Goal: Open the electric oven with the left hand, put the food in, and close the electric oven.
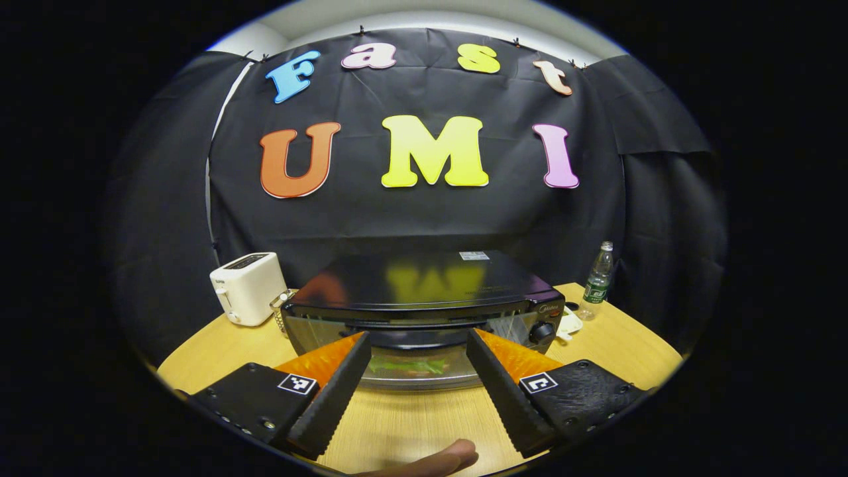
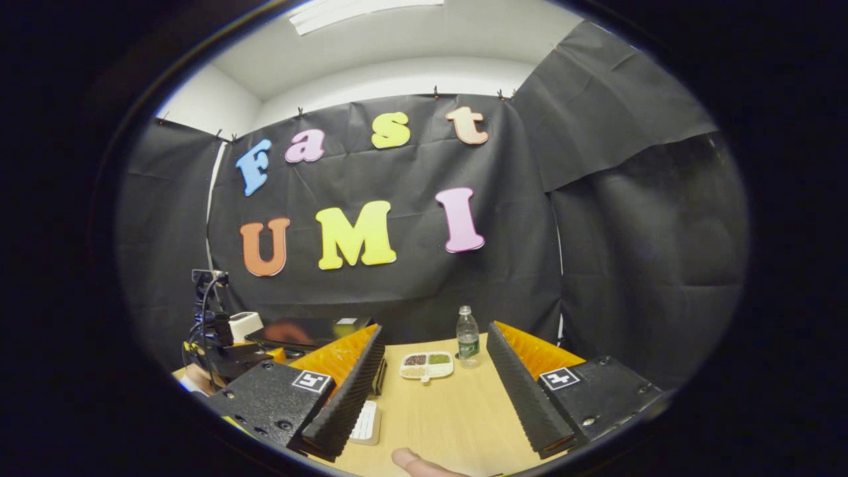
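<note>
The black electric oven [image 1: 424,281] stands in the middle of the wooden table in the left gripper view. Its glass door [image 1: 318,331] is upright and looks shut. Something green [image 1: 405,366] shows behind the glass. My left gripper [image 1: 419,336] is open just in front of the door, with one finger on each side of the dark door handle [image 1: 417,344], not pressing on it. In the right gripper view my right gripper [image 2: 436,328] is open and empty above the table. Beyond it lies a white divided dish of food [image 2: 427,365], and the oven [image 2: 311,331] is at the left.
A white toaster [image 1: 246,288] stands left of the oven and a plastic water bottle [image 1: 597,281] right of it. The oven knob [image 1: 542,331] is at the front right. A flat white object [image 2: 365,424] lies under the right gripper's left finger. The other gripper's body [image 2: 218,351] is at far left.
</note>
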{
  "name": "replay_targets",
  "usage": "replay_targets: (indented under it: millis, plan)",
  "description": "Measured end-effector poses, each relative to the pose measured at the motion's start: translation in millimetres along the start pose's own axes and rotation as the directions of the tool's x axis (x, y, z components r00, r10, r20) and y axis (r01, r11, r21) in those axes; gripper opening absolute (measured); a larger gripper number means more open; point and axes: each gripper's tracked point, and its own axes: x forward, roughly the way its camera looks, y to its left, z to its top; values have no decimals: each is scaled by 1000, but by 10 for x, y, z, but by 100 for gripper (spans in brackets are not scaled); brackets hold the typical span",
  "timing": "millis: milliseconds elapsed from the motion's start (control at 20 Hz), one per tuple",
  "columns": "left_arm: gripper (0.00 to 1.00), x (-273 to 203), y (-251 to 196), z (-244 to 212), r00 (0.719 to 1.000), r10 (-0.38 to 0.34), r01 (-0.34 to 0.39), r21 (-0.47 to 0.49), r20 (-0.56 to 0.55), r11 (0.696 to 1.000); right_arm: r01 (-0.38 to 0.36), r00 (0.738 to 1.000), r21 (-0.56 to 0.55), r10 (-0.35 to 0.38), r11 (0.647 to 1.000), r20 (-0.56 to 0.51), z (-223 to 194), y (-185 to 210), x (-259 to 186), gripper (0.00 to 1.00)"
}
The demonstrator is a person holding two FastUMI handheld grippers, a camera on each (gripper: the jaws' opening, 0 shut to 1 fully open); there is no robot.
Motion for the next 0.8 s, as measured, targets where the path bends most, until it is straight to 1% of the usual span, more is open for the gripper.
replay_targets:
  millis: [50,100,250,300,350,400,450,500,600,650,700,750,800]
  plan:
    - [96,-51,6,30,1000,1,-1,2,8,1000,3,1000,1,-3,1000,0,-5,-10,1,87]
    - [96,-119,20,78,1000,2,-2,0,16,1000,5,1000,2,-5,1000,0,2,-19,-5,99]
    - [95,-334,-13,214,999,-13,13,-1,41,1000,0,1000,6,0,1000,-2,-4,6,-38,99]
    - [95,-420,-9,281,998,-13,12,7,56,1000,-3,1000,8,3,1000,-2,5,19,-57,87]
    - [95,-514,2,353,998,-14,13,14,69,1000,-4,1000,7,4,1000,0,13,15,-73,99]
    - [95,-621,8,430,996,-14,13,20,86,1000,-4,1000,5,4,1000,2,29,17,-90,87]
    - [95,-720,2,505,995,-17,14,24,103,1000,-4,1000,4,4,1000,5,39,22,-96,87]
    - [95,-835,17,584,992,-17,14,26,122,1000,-4,1000,3,4,1000,7,52,35,-111,99]
    - [95,-1065,23,738,987,-15,11,24,159,1000,-3,1000,-3,3,1000,10,67,42,-159,99]
    - [95,-1198,17,782,985,-10,7,16,171,1000,-3,1000,-7,3,1000,13,80,58,-185,87]
    - [95,-1308,31,837,983,-6,5,4,184,1000,-4,1000,-11,4,1000,16,106,72,-208,87]
    - [95,-1437,41,913,980,-4,6,-13,201,1000,-6,1000,-15,7,1000,19,122,87,-239,99]
    - [95,-1551,52,977,977,-3,9,-27,215,1000,-8,1000,-19,8,1000,22,143,107,-269,99]
